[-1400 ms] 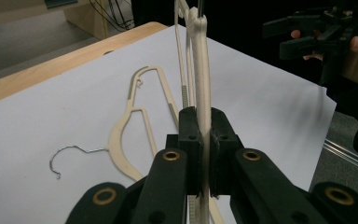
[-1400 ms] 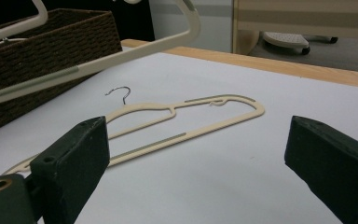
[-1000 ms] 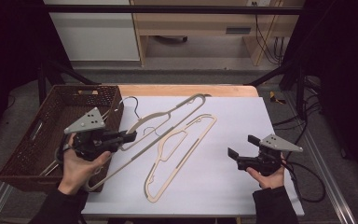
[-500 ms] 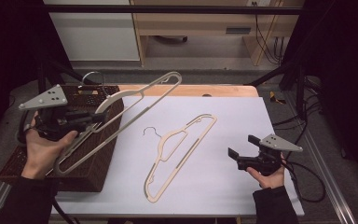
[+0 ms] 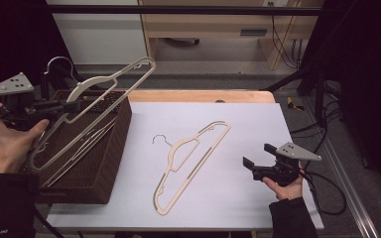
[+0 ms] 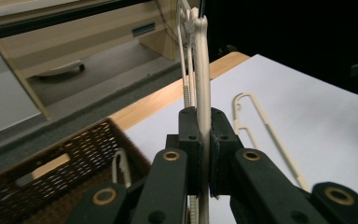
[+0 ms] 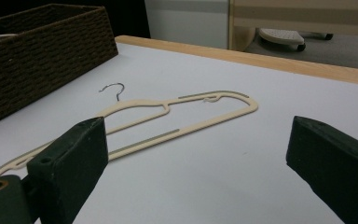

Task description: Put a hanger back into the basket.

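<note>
Left gripper (image 5: pixel 72 106) is clenching a slim cream plastic hanger (image 5: pixel 94 106), tilted above the dark brown woven basket (image 5: pixel 106 148); a second cream hanger (image 5: pixel 191 166) is lying flat on the white-covered table (image 5: pixel 248 124); right gripper (image 5: pixel 250 167) is hovering with jaws released

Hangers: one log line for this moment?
left tool: shut on raised hanger over basket | right tool: open | second hanger: on table

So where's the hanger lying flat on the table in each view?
High view: hanger on the table lies at centre, on the white sheet, right of the basket.
Left gripper view: its end shows right of the gripper.
Right gripper view: centre-left.
Shared landmark: the basket.
</note>
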